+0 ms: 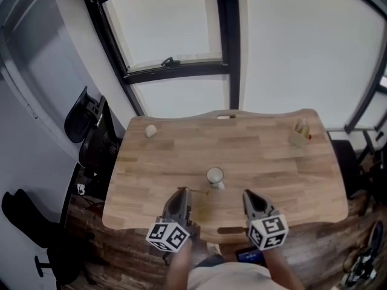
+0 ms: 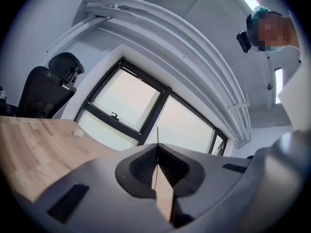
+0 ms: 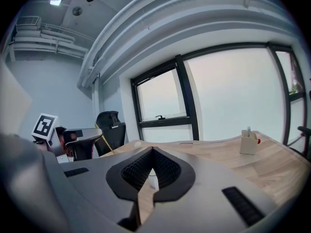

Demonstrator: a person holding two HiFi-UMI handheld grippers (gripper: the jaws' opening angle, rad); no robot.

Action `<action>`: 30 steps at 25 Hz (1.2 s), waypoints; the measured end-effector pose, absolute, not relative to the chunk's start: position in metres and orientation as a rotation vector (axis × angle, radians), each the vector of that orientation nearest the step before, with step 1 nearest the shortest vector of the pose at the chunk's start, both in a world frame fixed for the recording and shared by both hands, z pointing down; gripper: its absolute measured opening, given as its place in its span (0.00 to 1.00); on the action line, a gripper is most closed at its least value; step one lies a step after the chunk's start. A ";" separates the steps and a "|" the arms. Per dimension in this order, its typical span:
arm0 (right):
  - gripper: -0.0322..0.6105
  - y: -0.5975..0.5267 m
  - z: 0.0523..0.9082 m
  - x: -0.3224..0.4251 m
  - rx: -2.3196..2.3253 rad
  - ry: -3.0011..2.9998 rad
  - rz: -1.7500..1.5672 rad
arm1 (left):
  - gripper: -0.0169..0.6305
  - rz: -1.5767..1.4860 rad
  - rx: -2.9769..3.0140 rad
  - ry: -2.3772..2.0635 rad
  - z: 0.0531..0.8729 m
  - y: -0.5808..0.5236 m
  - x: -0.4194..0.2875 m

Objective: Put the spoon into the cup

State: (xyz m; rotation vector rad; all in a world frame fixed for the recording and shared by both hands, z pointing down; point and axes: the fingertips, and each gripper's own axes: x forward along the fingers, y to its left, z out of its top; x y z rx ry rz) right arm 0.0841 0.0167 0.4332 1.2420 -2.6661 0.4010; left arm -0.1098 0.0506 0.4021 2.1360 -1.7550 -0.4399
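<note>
A white cup (image 1: 214,176) stands on the wooden table (image 1: 272,174), near the front and about midway across. My left gripper (image 1: 183,191) hovers at the table's front edge, left of the cup. It is shut on a thin gold spoon (image 1: 196,191) whose free end points right toward the cup. In the left gripper view the spoon (image 2: 157,136) rises as a thin line from the closed jaws of my left gripper (image 2: 157,152). My right gripper (image 1: 249,195) is right of the cup, shut and empty. In its own view my right gripper (image 3: 152,152) shows a sliver of the cup (image 3: 153,178) below the jaws.
A small pale round object (image 1: 150,130) lies at the table's back left. A beige holder box (image 1: 299,135) stands at the back right. A black office chair (image 1: 91,125) is beside the table's left edge, and a window (image 1: 175,23) lies beyond.
</note>
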 end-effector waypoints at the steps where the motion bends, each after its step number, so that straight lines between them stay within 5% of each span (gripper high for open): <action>1: 0.05 0.007 0.434 0.079 1.250 -2.658 0.403 | 0.03 -0.439 2.136 -1.748 0.402 0.039 -0.115; 30: 0.05 -0.091 0.474 0.040 1.444 -2.460 0.412 | 0.03 -0.449 2.150 -1.521 0.444 -0.079 -0.157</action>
